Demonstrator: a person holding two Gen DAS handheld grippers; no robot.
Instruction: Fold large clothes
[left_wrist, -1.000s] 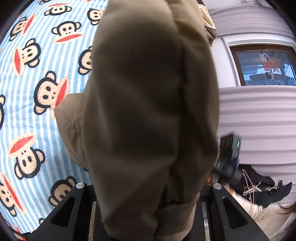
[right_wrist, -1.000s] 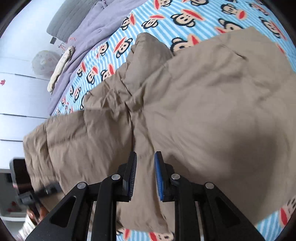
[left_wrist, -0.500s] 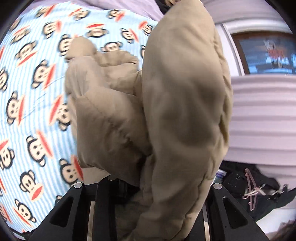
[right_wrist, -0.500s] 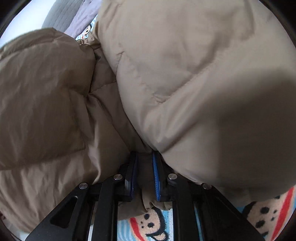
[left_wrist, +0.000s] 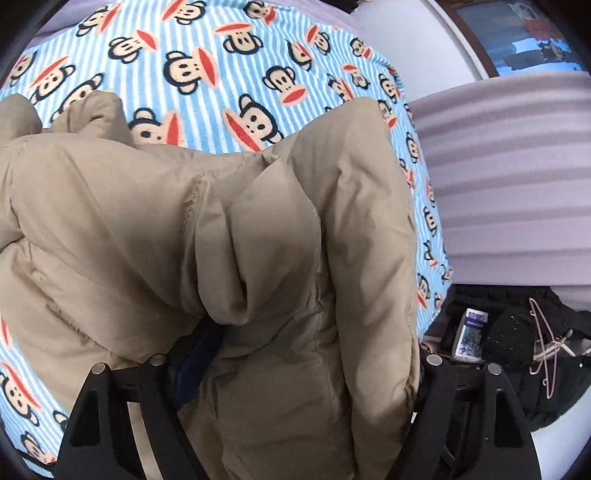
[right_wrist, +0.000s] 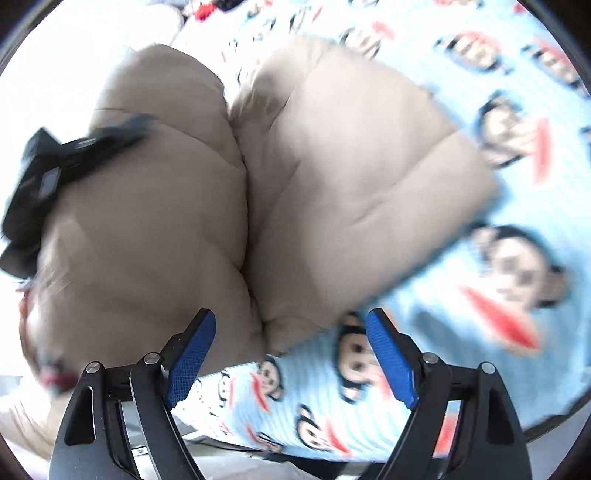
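Right gripper (right_wrist: 290, 354) spread apart; tan jacket (right_wrist: 332, 177) bunched on monkey-print blanket (right_wrist: 498, 295)

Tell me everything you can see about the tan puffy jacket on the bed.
The tan jacket is a padded, quilted garment of matte fabric, with stitched seams and puffy panels. It lies bunched on the monkey-print blanket, doubled into two bulging lobes that meet along a deep crease. Its bulk fills the space between the left gripper's fingers, hiding the pads. The right gripper is open just short of its near edge, apparently not touching.
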